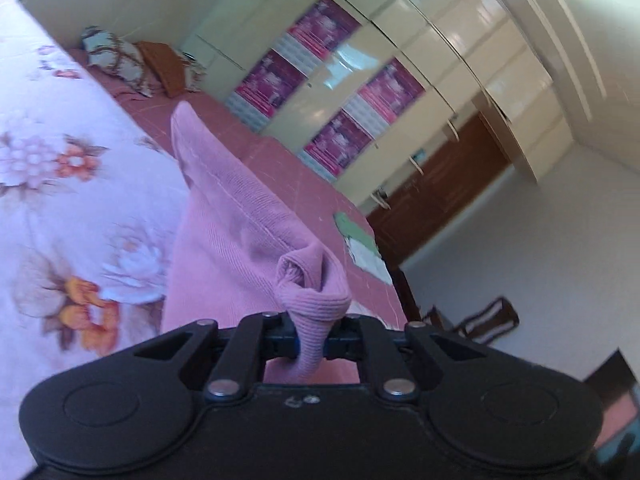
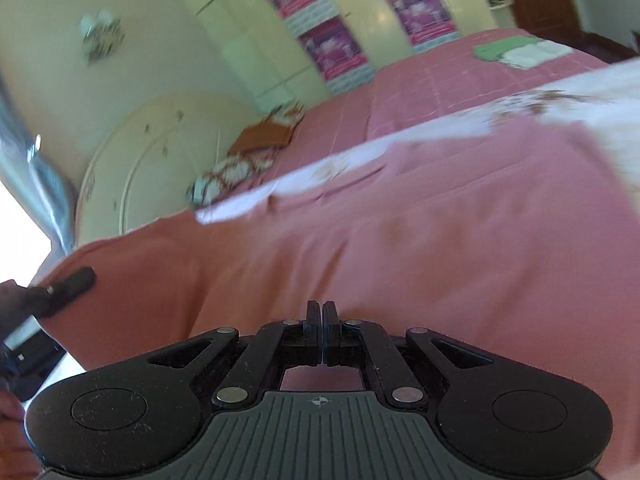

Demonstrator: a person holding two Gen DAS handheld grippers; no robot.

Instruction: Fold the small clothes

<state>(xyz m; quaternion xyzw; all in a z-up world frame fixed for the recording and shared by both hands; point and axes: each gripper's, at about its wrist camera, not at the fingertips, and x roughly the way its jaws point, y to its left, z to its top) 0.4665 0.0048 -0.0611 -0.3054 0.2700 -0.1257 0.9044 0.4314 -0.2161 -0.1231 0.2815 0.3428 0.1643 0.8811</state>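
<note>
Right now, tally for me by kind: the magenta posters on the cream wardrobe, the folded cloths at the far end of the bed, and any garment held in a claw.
Magenta paper posters on the cream wardrobe: 4
Folded cloths, one green, one white: 2
Pink ribbed knit garment, pinched in the left claw: 1
Total: 7

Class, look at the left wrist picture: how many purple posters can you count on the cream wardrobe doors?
4. One poster sits highest, one below and left of it, one to the right, one lowest. All are on the wardrobe; none seems hidden.
</note>
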